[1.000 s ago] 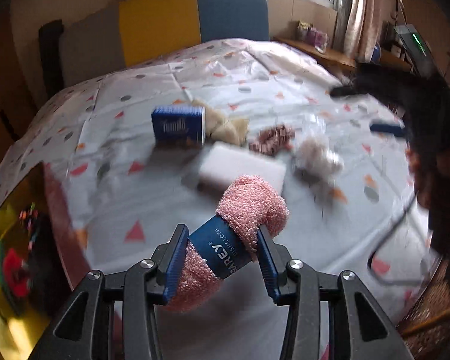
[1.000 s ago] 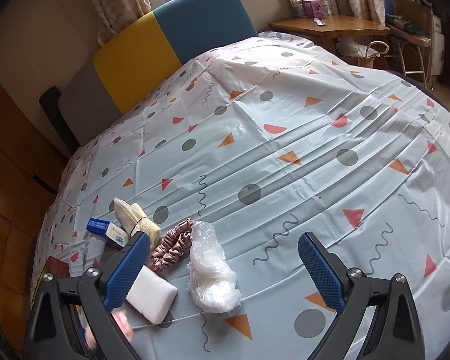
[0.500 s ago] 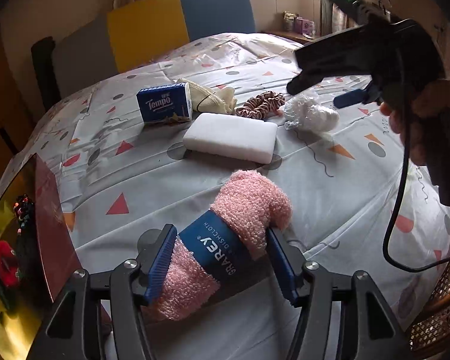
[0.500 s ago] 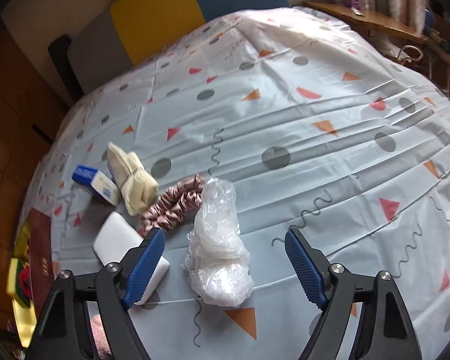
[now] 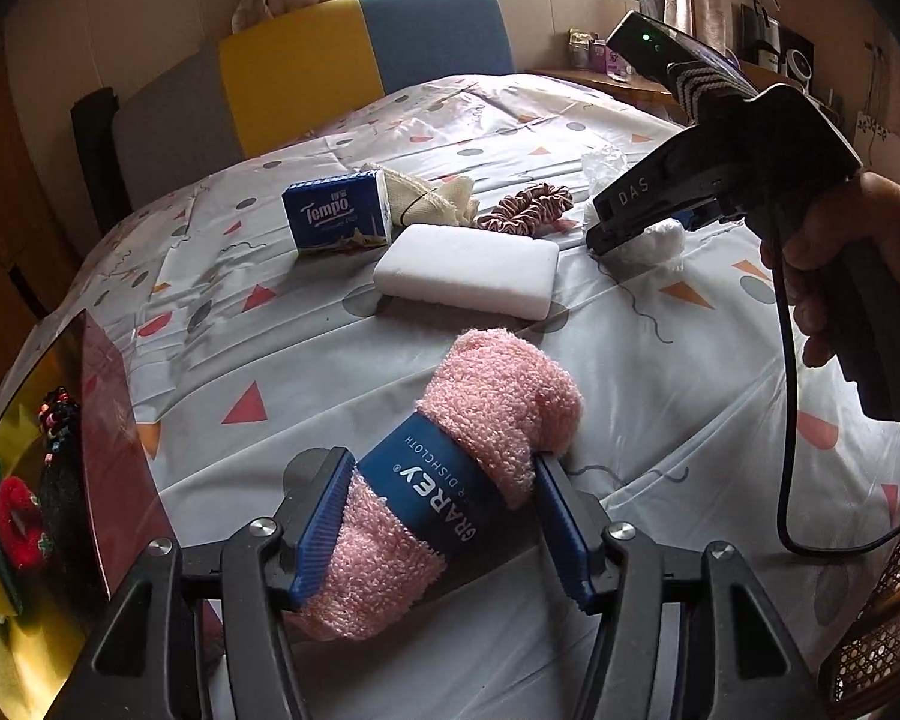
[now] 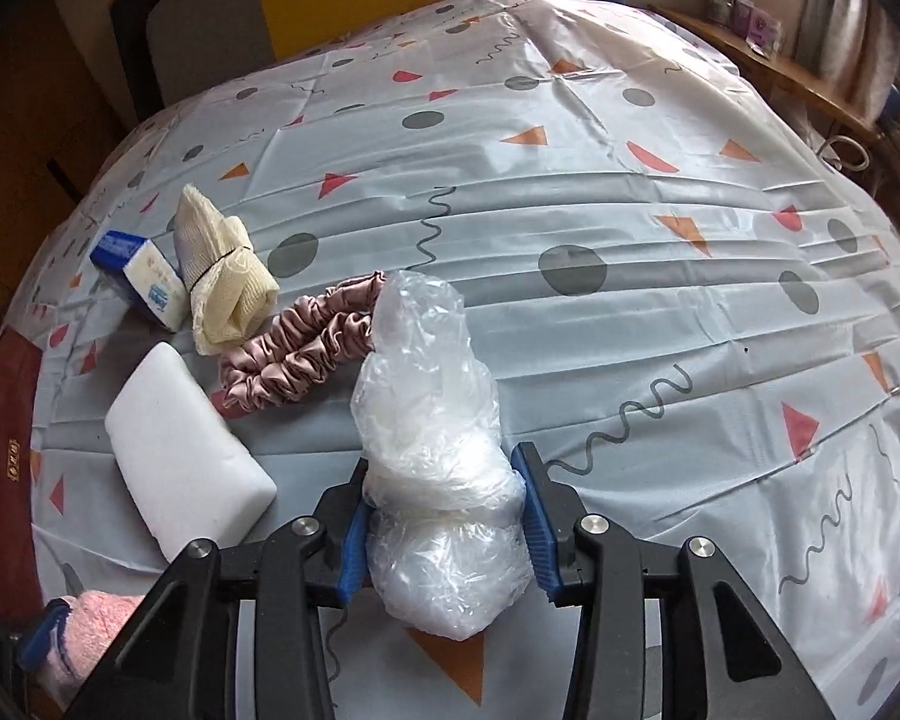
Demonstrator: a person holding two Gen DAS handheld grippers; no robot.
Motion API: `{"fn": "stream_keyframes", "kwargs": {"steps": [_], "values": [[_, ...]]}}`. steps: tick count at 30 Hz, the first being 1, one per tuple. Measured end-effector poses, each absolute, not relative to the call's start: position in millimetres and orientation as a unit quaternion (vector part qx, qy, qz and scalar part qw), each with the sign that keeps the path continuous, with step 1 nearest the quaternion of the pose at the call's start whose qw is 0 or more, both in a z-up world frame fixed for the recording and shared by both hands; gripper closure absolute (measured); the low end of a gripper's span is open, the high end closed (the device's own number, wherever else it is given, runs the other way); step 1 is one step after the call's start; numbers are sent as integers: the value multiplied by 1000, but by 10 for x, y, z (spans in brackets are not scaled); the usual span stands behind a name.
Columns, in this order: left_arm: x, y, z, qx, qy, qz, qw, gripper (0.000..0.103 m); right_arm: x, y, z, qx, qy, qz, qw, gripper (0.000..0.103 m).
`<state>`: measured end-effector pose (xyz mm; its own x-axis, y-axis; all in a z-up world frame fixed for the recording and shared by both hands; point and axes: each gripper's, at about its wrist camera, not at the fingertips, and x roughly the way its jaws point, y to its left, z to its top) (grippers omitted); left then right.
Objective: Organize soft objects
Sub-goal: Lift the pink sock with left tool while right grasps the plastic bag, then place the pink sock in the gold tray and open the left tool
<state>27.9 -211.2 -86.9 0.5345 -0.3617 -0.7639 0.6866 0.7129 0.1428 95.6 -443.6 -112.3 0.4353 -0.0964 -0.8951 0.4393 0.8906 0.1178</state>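
Note:
A rolled pink dishcloth (image 5: 498,396) with a blue paper band lies on the patterned tablecloth (image 5: 270,354). It sits between the fingers of my left gripper (image 5: 441,468), whose jaws are closing a little around it without squeezing it. My right gripper (image 6: 443,462) points down at a crumpled clear plastic bag (image 6: 426,396). Its jaws are closing, and the blue pads (image 6: 531,516) pinch the bag's lower half. In the left wrist view a hand holds the right gripper (image 5: 630,222) over the bag (image 5: 654,240).
A white sponge block (image 6: 180,450), a pink scrunchie (image 6: 294,354), a beige cloth bundle (image 6: 222,276) and a blue tissue pack (image 6: 144,282) lie left of the bag. A red-rimmed box (image 5: 108,420) with a yellow sponge sits at the table's left edge. A wicker chair (image 5: 870,648) is lower right.
My left jaws widened and the pink dishcloth came down onto the table. My right gripper dropped over the plastic bag and its jaws closed from wide apart onto it.

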Motion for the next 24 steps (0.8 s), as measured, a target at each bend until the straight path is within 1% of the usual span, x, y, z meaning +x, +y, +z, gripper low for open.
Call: {"fn": "stream_keyframes", "kwargs": {"steps": [3, 8, 15, 21, 24], "values": [[258, -2113, -874, 222, 363, -305, 852, 44, 984, -4375, -1122, 145, 511, -162, 831, 60], [281, -2042, -816, 197, 367, -302, 857, 56, 1007, -4312, -1124, 117, 512, -166, 835, 61], [377, -1807, -530, 114, 398, -314, 854, 57, 1014, -4301, -1131, 101, 504, -165, 842, 61], [401, -1461, -72, 39, 385, -312, 868, 57, 997, -4271, -1114, 92, 501, -167, 844, 61], [515, -1249, 48, -1, 394, -293, 871, 56, 996, -4253, -1113, 83, 500, -166, 846, 62]]}}
